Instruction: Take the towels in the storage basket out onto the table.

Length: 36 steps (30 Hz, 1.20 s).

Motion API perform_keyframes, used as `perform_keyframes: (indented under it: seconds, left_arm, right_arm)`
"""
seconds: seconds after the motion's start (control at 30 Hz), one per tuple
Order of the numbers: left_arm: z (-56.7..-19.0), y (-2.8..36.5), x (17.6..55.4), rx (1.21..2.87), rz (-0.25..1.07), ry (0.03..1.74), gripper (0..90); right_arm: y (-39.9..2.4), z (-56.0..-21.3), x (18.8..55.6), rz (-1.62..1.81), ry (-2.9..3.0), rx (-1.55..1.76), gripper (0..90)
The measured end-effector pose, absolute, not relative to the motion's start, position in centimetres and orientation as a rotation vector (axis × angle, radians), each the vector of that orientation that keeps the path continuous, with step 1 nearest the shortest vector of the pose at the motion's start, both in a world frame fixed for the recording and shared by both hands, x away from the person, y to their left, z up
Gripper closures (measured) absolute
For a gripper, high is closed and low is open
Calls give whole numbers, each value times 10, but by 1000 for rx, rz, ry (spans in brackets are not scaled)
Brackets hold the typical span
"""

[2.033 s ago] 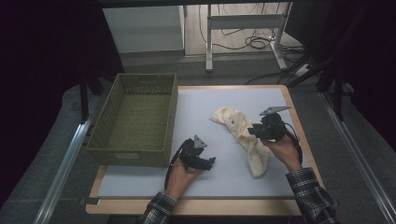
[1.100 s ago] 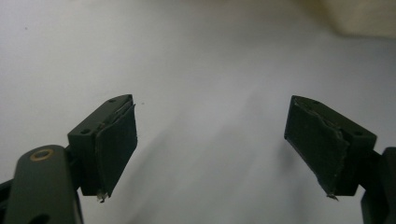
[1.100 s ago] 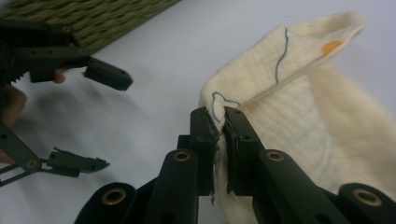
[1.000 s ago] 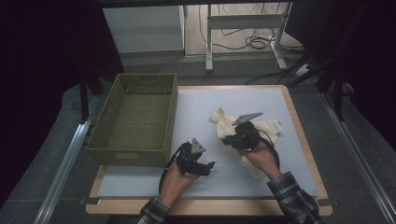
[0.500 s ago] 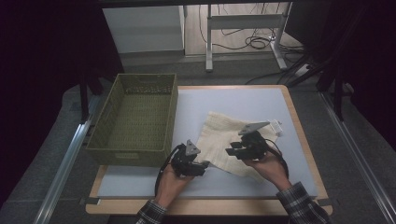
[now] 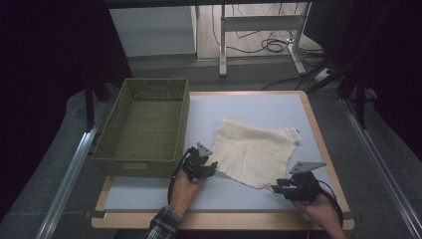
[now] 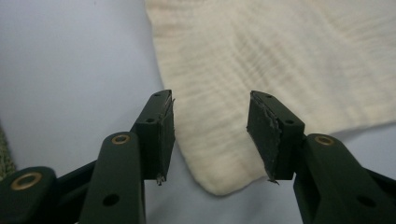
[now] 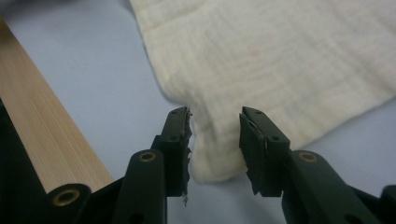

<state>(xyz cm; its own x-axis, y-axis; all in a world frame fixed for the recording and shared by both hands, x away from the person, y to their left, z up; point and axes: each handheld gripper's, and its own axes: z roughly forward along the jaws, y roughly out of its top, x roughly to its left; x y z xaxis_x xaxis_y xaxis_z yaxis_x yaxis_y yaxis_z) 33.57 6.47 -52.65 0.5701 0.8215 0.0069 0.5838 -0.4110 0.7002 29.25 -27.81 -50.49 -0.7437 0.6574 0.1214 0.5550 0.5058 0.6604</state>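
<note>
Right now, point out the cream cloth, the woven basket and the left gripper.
cream cloth (image 6: 254, 152), high view, middle of the spread fabric.
woven basket (image 6: 137, 167), high view, near wall.
left gripper (image 7: 211, 135), left gripper view, midway between its jaw tips, over the cloth's corner.

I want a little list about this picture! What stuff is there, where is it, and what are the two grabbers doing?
cloth: cream cloth spread flat on the table
basket: green woven basket, left of the cloth, nothing visible inside
left gripper: jaws apart, either side of the cloth's near left corner, which lies flat
right gripper: jaws apart, at the cloth's near right corner
table edge: wooden rim beside the right gripper
</note>
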Motion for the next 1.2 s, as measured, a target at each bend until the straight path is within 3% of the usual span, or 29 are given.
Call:
perform_keyframes:
  seconds: [0.17,0.2,0.23,0.3,0.33,0.43,0.97,1.03,1.07,1.2]
  left_arm:
    - [-534,63,336,2138,451,1144,526]
    - [-534,64,336,2127,416,1143,577]
    - [-534,64,336,2127,416,1143,612]
    - [-534,64,334,2133,413,1120,660]
    - [-533,64,332,2151,392,1079,827]
    - [-531,65,327,2188,373,1047,872]
    - [-531,63,250,2251,258,878,837]
    - [-528,66,250,2229,243,875,731]
    - [-526,68,252,2215,258,885,628]
    - [-519,72,265,2176,288,916,542]
  right_arm:
    - [-278,-517,284,1054,2573,1014,634]
    - [-278,-518,279,1017,2533,980,768]
    - [-278,-518,278,1000,2524,967,817]
    - [-278,-519,277,997,2519,959,845]
    - [-281,-518,275,1001,2524,963,863]
    - [-285,-517,273,994,2532,956,864]
    - [-326,-514,231,1063,2524,1060,854]
    - [-329,-516,229,1066,2534,1073,823]
    - [-332,-514,230,1097,2526,1086,752]
    - [-335,-509,234,1116,2504,1088,690]
